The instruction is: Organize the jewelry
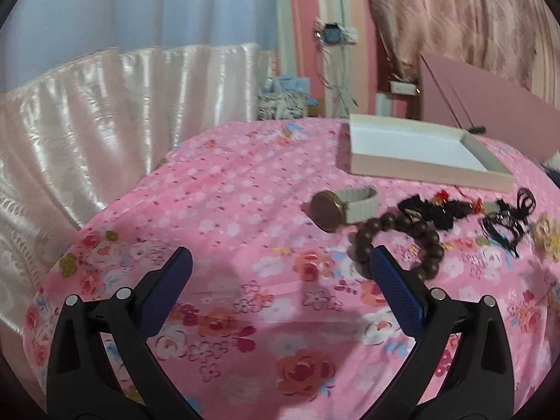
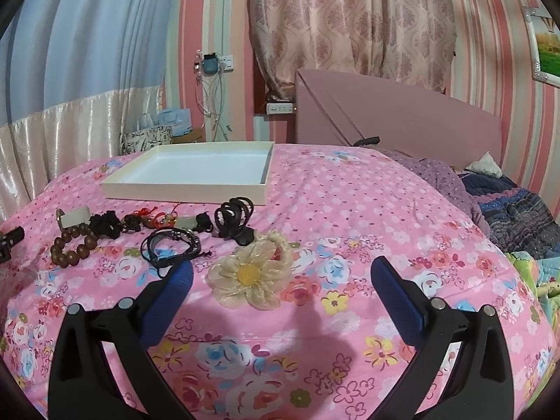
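Waiting in a loose row across the pink floral bedspread, the jewelry lies unsorted as I hold both tongs above the near edge of the bed. From left to right in the right wrist view I see a watch with a pale strap, a dark wooden bead bracelet, a knot of black and red cords with small charms, a black cord bracelet, a coil of black hair ties and a cream fabric flower with a yellow centre. Just beyond the row sits an empty white tray, its bottom bare; I judge it is set there as the place for each piece, so nothing has been sorted yet.

My left gripper has its jaws spread wide and holds nothing; its right finger stands in front of the bead bracelet, with the watch just beyond. My right gripper is likewise spread wide and empty, the flower lying between its fingers and a little farther off. I take that as each tool lining up on its nearest piece.

Behind the tray a pink headboard closes the far side of the bed, rumpled dark bedding is bunched at the far right, and curtains hang on the striped wall.
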Tool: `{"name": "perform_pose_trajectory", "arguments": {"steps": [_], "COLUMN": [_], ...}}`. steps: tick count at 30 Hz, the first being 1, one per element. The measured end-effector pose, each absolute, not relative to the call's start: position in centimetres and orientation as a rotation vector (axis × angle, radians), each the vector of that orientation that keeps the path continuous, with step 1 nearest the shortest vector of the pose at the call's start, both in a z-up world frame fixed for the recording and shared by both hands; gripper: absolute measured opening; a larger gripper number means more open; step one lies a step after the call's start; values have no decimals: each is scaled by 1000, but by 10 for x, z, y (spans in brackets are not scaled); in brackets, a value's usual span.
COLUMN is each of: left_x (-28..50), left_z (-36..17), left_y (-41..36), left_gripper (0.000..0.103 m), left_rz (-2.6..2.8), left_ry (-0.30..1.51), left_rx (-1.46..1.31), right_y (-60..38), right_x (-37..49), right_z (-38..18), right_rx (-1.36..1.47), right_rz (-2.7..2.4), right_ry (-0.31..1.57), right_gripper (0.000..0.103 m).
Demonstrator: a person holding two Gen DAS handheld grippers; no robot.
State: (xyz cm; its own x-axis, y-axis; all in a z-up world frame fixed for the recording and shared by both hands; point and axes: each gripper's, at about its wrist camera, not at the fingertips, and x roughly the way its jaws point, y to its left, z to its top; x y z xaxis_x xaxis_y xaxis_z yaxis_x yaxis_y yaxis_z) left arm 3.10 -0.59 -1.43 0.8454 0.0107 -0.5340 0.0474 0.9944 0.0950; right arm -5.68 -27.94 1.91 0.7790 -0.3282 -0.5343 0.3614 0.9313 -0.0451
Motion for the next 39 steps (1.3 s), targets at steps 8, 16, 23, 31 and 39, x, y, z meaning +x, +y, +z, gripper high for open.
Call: {"name": "perform_pose_trajectory", "arguments": {"steps": [8, 16, 23, 31, 39], "left_x": [34, 31, 36, 40, 51], "left_z": [-17, -16, -19, -23, -24], "left_y": [-9, -13, -13, -21, -38], "left_gripper": [100, 100, 100, 100, 100], "left_rz": [-22, -29, -19, -50, -121], "left_ry": [580, 560, 588, 616, 682], "left_rx": [112, 125, 127, 157, 116], "right_y": [-277, -275, -271, -276, -274], "right_x": [-55, -54, -58, -53, -53], "right_z": [19, 20, 24, 21, 24], "right_rx": [42, 37, 22, 40, 40], "right_rz": [-384, -362, -345, -344, -315], "right_ry": [578, 586, 561, 594, 576], "right_gripper": [101, 101, 101, 101, 101]}}
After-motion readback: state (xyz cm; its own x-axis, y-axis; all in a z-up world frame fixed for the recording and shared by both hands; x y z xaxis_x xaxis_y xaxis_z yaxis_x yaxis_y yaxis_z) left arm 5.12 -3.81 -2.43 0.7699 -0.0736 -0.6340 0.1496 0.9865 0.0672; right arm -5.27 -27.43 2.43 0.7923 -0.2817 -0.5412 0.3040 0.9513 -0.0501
